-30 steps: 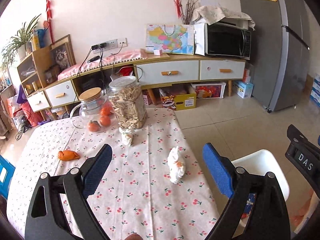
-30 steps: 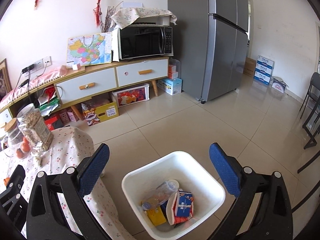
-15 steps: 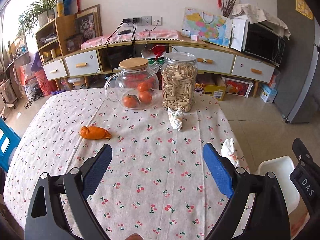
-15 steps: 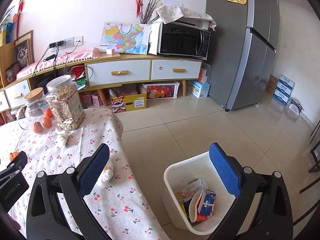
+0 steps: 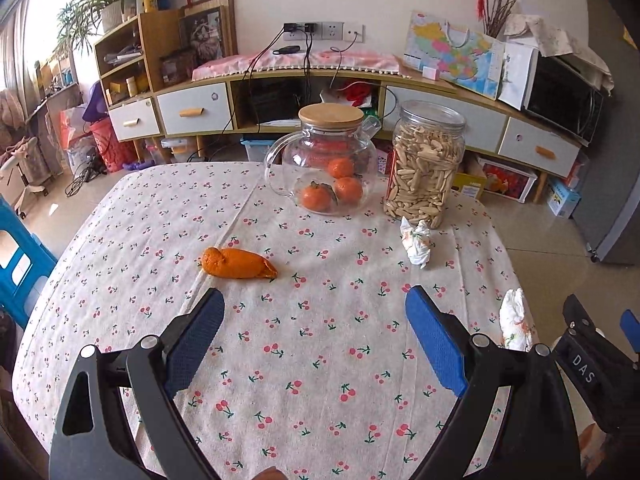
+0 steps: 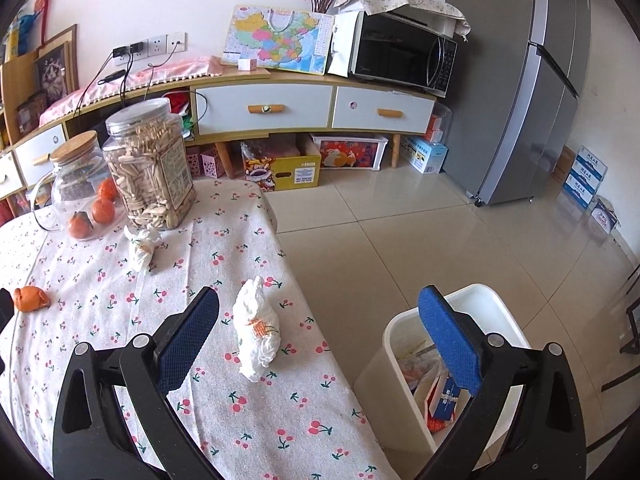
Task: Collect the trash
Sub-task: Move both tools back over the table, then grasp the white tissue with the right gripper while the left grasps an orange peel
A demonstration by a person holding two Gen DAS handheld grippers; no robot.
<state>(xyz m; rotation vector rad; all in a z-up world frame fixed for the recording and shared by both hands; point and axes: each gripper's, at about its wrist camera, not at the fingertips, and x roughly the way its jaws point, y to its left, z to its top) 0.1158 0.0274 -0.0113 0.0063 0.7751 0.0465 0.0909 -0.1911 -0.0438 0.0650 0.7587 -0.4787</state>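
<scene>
- Both claws are seen spread wide and empty: the left gripper [image 5: 314, 336] is held over the cherry-print tablecloth [image 5: 320, 380], the right gripper [image 6: 320, 336] above the table's edge, nothing pinched in either.
- A swing back to the table is shown against the frame a second earlier — then the right wrist view was filled by the white bin [image 6: 496, 308] directly below; now the bin is pushed off to the right, on the floor beside the table.
- From this it is judged that one drop-off is finished and a fresh pickup is being lined up.
- Three pieces of trash are left on the cloth: a crumpled tissue [image 6: 256, 328] near the table edge, just ahead of the right claw; a second tissue wad [image 5: 416, 242] at the foot of the seed jar [image 5: 424, 164]; and an orange peel [image 5: 238, 264] ahead of the left claw.
- In the left wrist view, the peel is now framed nearer and more centrally than before — it is judged the likely left-hand target.
</scene>
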